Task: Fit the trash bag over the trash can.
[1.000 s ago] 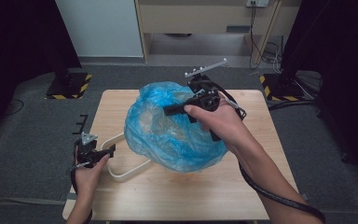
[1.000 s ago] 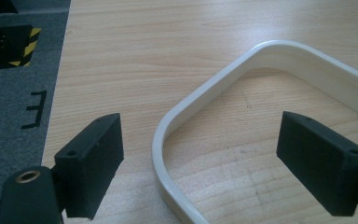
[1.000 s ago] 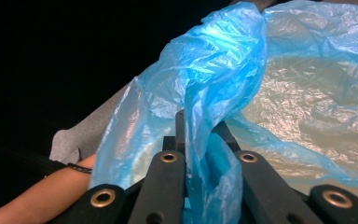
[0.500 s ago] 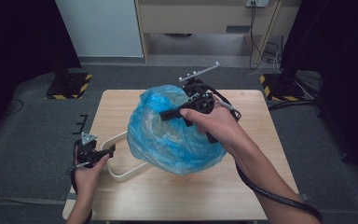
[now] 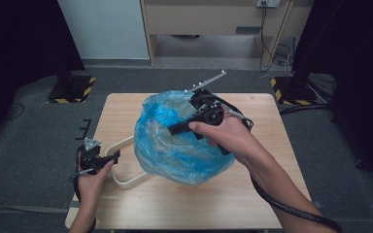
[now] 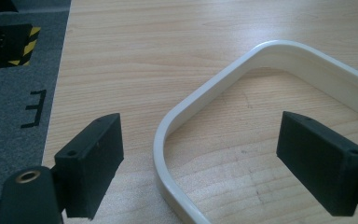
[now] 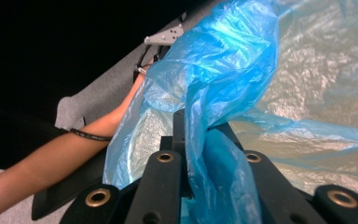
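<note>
Taking the blue plastic bag (image 5: 179,141) as my marker: it sits puffed up on the middle of the wooden table (image 5: 272,194). Nearest to me, off the bag's left side at the table's near-left edge, I hold the left gripper (image 5: 102,158) with its jaws standing wide apart, pressing on nothing. In the left gripper view the bend of a cream-white loop handle (image 6: 205,107) lies flat on the wood between those jaws, touching neither. That handle runs from under the bag's left flank. Farther off, on the bag's upper right side, my right gripper (image 7: 200,140) has its jaws closed together on a gathered fold of the blue film. Beyond the bag lies grey floor (image 5: 213,73).
</note>
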Motion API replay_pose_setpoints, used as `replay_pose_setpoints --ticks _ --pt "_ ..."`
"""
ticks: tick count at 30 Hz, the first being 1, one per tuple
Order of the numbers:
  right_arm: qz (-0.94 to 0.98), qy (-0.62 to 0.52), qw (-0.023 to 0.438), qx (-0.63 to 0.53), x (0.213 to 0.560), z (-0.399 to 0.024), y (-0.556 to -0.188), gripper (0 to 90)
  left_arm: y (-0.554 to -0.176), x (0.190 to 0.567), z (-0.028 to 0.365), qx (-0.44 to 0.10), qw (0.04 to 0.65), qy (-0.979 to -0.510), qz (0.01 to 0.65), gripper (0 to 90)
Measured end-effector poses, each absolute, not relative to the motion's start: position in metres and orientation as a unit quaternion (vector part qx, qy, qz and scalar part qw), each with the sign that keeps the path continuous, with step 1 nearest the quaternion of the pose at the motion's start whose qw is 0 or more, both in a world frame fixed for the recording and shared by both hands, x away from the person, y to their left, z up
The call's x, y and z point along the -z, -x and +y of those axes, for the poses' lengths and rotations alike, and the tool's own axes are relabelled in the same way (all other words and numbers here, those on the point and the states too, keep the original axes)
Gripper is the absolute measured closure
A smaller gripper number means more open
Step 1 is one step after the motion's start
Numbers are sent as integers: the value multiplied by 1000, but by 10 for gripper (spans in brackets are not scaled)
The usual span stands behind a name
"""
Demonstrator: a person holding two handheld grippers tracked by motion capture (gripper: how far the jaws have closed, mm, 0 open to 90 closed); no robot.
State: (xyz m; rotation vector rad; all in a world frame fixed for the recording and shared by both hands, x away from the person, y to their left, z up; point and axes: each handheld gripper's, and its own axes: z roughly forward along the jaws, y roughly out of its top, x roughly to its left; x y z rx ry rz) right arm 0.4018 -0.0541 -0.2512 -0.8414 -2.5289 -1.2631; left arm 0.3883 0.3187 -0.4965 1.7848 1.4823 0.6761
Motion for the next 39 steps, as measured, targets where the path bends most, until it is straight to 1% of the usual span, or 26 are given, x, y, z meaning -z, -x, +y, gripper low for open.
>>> replay_pose_setpoints --ticks 10,15,21,30,39 --pt "-868 282 88 399 252 -47 -403 801 -388 496 319 -262 355 -690 573 140" --pt "-868 289 84 395 253 -46 -405 726 -388 496 319 -262 355 -690 574 140" --pt "-861 294 80 407 250 -49 -406 605 -388 496 319 -262 356 -690 573 140" --pt "-849 309 69 422 242 -53 -412 468 -388 496 319 -262 356 -689 574 140" --pt "-837 316 73 441 238 -58 -418 416 -388 496 319 -261 356 -690 574 140"
